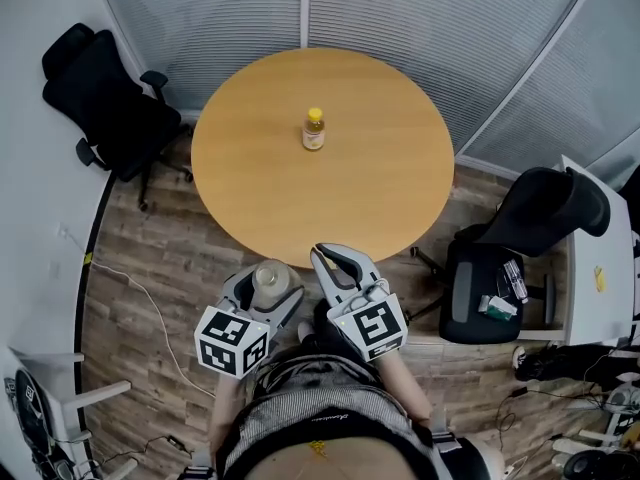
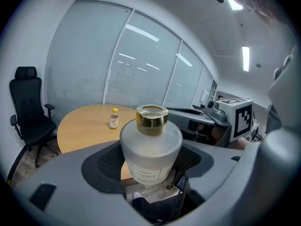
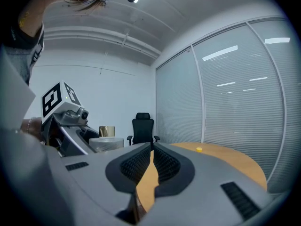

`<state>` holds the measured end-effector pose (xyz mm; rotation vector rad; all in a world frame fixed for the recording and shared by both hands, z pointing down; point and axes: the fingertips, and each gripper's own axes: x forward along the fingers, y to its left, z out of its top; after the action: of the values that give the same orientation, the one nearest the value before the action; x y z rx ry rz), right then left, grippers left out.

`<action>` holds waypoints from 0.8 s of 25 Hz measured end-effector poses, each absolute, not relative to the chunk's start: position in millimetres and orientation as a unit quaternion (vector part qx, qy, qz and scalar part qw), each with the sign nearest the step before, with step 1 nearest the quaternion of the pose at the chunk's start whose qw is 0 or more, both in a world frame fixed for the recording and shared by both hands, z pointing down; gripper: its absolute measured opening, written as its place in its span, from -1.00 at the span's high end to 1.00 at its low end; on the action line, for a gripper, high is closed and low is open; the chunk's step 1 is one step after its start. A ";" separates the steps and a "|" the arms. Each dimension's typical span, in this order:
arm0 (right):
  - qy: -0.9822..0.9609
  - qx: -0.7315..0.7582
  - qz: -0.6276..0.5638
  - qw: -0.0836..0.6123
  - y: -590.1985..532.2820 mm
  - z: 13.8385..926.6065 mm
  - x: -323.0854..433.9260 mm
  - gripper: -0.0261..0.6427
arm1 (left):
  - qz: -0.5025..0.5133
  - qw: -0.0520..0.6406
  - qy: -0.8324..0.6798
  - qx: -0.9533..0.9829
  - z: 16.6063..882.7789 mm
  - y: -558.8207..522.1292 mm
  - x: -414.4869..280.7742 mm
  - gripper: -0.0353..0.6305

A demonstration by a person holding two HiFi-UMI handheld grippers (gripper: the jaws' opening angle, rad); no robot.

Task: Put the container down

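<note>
Jaws: left gripper (image 1: 268, 280) clamps frosted container (image 2: 150, 145) | right gripper (image 3: 152, 160) closed, empty | both just off round table (image 1: 380, 168)

Overhead head view; low gripper views; shared table (image 1: 260, 168)

No words or numbers can be read. A white label (image 2: 146, 170) is seen on the frosted container (image 2: 150, 140), but its print is too small. Only black-and-white square patterns, without letters, are shown on the left marker cube (image 1: 232, 342) and the right marker cube (image 1: 372, 328).

Container (image 1: 270, 276) before table (image 1: 250, 188); bottle (image 1: 314, 129) on table
</note>
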<state>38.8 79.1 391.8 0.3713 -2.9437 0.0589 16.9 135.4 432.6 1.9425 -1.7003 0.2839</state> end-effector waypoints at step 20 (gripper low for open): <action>-0.992 0.100 0.016 0.081 -15.6 387.2 3.7 0.83 | 0.105 0.262 -0.644 0.711 424.4 40.5 -10.3 -0.12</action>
<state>3.7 -15.6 387.2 0.2989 -2.9639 0.0488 -10.3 40.5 424.4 1.9247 -1.7424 0.2842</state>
